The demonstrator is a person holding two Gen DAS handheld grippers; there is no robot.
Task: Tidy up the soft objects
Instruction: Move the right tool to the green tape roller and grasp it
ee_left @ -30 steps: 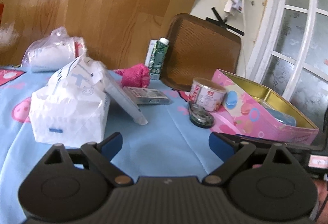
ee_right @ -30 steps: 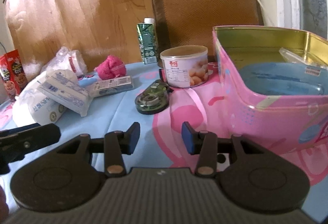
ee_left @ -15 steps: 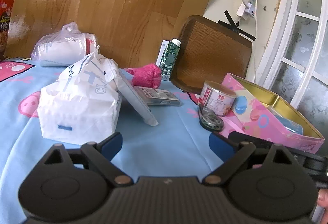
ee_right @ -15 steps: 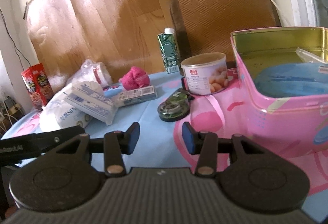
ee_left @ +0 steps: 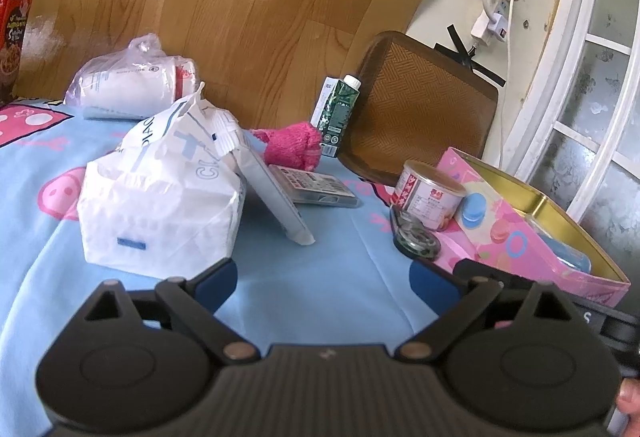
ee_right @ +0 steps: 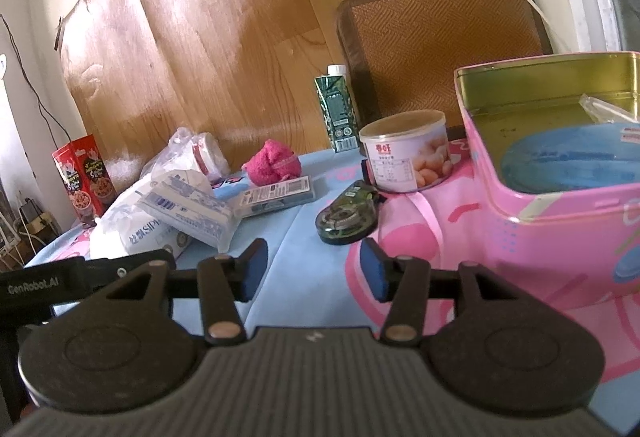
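2 grippers hover over the blue bench (ee_left: 320,277), both empty. Jaws of the left gripper (ee_left: 322,279) stand wide apart, touching nothing, with the white tissue pack (ee_left: 160,205) just ahead of the left pad. Farther back lies the pink towel (ee_left: 294,149), beside the green carton (ee_left: 340,113). Jaws of the right gripper (ee_right: 312,269) are moderately open, near the pink tin (ee_right: 560,237).

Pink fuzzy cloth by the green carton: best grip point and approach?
Pinch the pink cloth across its bunched rounded top, coming from above and the front. It's a soft mound, with the green carton close behind and the flat packet in front, so low side approaches look crowded.
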